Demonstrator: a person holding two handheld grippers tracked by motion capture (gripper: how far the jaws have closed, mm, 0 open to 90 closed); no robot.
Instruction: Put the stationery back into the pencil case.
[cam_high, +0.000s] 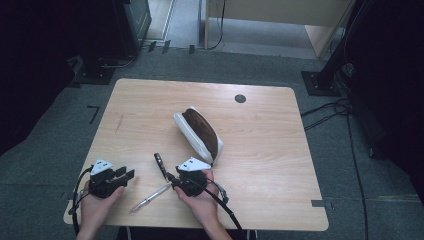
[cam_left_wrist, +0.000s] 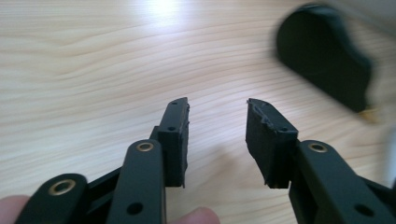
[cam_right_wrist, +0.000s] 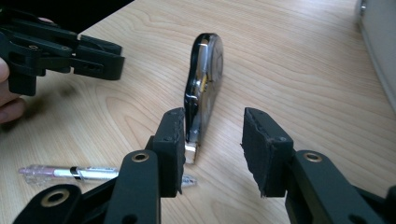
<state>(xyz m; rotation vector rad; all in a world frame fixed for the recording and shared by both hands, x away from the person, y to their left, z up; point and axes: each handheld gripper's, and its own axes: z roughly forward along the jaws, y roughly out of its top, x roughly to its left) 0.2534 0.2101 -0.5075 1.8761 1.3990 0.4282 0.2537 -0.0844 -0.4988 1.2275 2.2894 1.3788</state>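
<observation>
A black tape dispenser (cam_right_wrist: 204, 84) stands on edge on the wooden table (cam_high: 260, 150). Its near end lies just inside the left pad of my right gripper (cam_right_wrist: 215, 114), whose jaws are open; the other pad stands apart from it. In the high view the dispenser (cam_high: 160, 165) is just left of my right gripper (cam_high: 170, 177). A clear pen (cam_high: 150, 198) lies between both hands, near the front edge. My left gripper (cam_high: 129, 174) is open over bare wood with nothing between its jaws (cam_left_wrist: 217, 102). The dispenser (cam_left_wrist: 322, 65) is a blur beyond it.
A white pencil case (cam_high: 197, 132) with a brown inside lies open at the table's middle, just beyond my right hand. A round cable hole (cam_high: 240, 98) sits near the far edge. Dark stands and cables are on the floor around the table.
</observation>
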